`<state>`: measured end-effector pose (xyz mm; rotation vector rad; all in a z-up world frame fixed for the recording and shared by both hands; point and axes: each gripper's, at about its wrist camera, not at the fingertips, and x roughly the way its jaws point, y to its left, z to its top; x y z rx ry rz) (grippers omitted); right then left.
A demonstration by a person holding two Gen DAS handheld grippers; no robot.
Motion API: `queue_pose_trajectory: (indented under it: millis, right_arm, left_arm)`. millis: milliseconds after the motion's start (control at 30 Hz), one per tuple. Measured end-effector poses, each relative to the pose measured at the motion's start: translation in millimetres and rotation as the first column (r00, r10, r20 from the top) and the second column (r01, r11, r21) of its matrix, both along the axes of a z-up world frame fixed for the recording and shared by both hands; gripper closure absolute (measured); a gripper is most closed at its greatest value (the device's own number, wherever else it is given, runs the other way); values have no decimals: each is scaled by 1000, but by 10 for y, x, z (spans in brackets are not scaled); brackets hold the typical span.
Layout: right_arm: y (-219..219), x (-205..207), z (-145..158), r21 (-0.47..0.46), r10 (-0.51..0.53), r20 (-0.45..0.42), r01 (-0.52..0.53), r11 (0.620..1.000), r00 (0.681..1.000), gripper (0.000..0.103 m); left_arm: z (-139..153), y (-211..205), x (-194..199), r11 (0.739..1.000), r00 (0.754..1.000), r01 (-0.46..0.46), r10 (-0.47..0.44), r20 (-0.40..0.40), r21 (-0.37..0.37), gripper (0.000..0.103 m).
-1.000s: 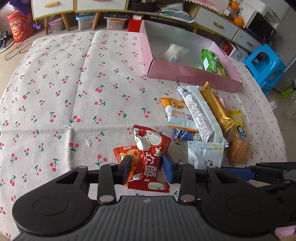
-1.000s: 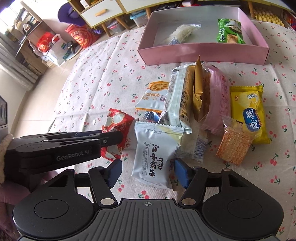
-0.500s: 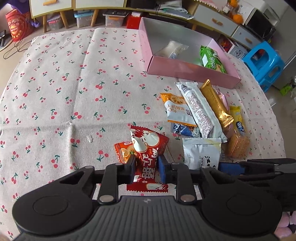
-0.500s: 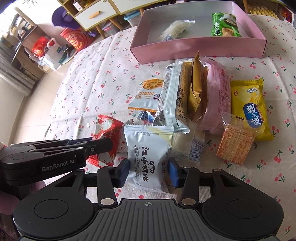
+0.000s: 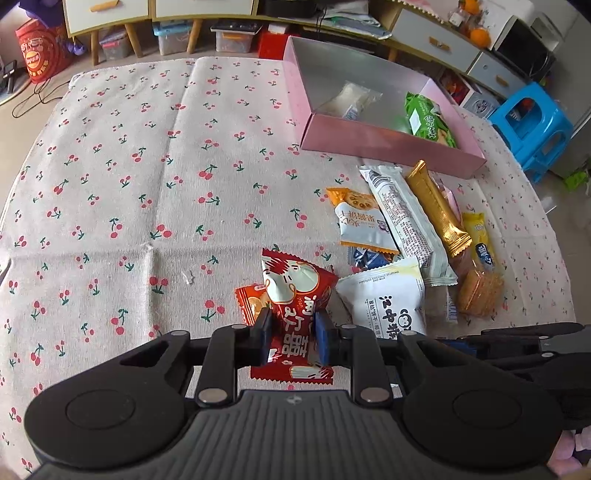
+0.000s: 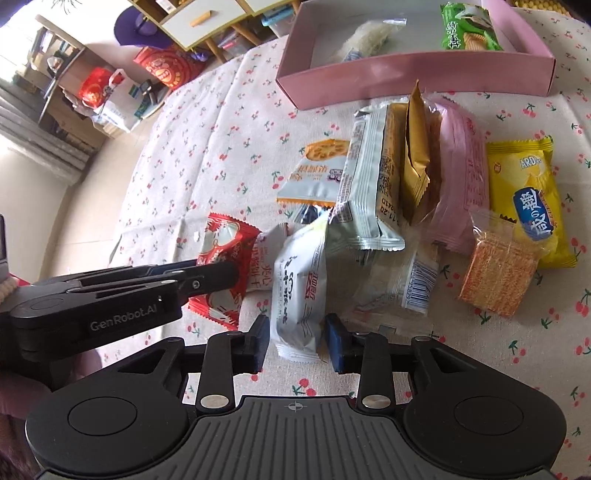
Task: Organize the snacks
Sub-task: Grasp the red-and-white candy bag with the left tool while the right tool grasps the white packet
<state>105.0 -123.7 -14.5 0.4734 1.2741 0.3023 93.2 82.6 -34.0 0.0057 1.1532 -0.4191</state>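
Left wrist view: my left gripper [image 5: 293, 335] is clamped on the red snack packet [image 5: 295, 306], lying on the cherry tablecloth [image 5: 147, 166]. My right gripper [image 6: 296, 341] has just been closing and pinches the white packet [image 6: 299, 291]. Beyond sits the pink box [image 5: 388, 142].

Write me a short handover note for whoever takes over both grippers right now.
Left gripper: shut on the red packet.
Right gripper: just been closing, now pinching the white packet.
Pink box at the far side holds two snacks: the green packet and a clear-wrapped one.
Left to do: both held packets and the pile on the cloth go into the box.
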Motion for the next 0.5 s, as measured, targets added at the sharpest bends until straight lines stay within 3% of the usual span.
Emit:
queue_pose_trajectory:
  millis: [233,400,500]
  right_arm:
    - [42,30,-13,4,-18,26,18,1000,999,69]
    - [63,57,33,6,1,35,-1,1000,999,84]
    - [52,47,88,25,8,42,-9,1000,999,86]
  left_arm:
    - [-4,10,6,1000,1000,-5,5,0,1,81]
    - [44,40,1,1000,1000,-15,15,14,-9,81]
    - [105,58,1,999,999,-22,23,31,-25,81]
